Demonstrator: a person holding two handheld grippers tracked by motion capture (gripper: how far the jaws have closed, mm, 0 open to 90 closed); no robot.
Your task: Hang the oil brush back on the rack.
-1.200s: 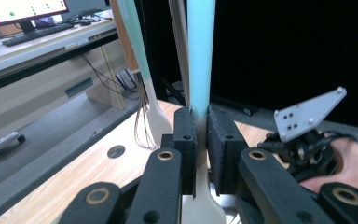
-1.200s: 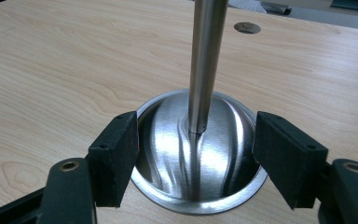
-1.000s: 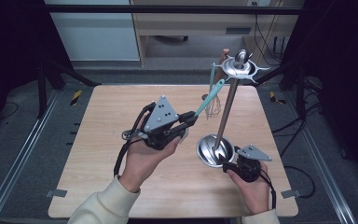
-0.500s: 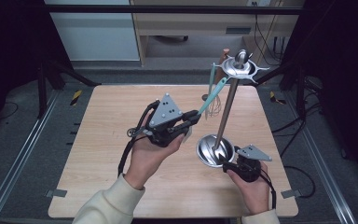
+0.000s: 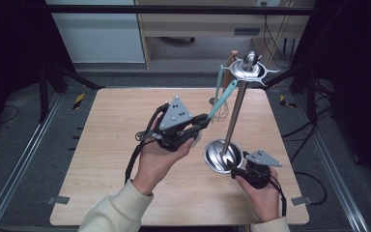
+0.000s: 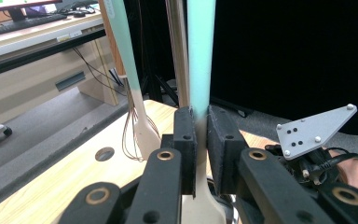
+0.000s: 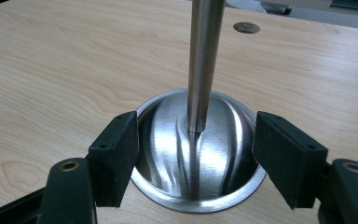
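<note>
A steel utensil stand has a round base (image 5: 216, 157), a tilted-looking pole (image 5: 234, 116) and a hooked top (image 5: 249, 70). My left gripper (image 5: 204, 120) is shut on the lower handle of a teal-and-beige utensil (image 5: 222, 99), whose upper end reaches up toward the hooked top. In the left gripper view the pads (image 6: 186, 140) clamp that handle (image 6: 200, 56). A teal-handled whisk (image 5: 223, 108) hangs from the stand behind it. My right gripper (image 5: 236, 166) holds the base; its jaws (image 7: 198, 154) sit on either side of the rim (image 7: 168, 130), around the pole (image 7: 204, 56).
The wooden table (image 5: 111, 145) has a round cable hole (image 7: 246, 27) beyond the stand. A brown-handled utensil (image 5: 232, 58) hangs at the back of the stand. The table's far edge lies just behind the stand; dark frame bars stand at both sides.
My left gripper has carried the teal utensil a little to the right and farther away, nearer the stand's top. The right gripper and the stand have stayed put.
</note>
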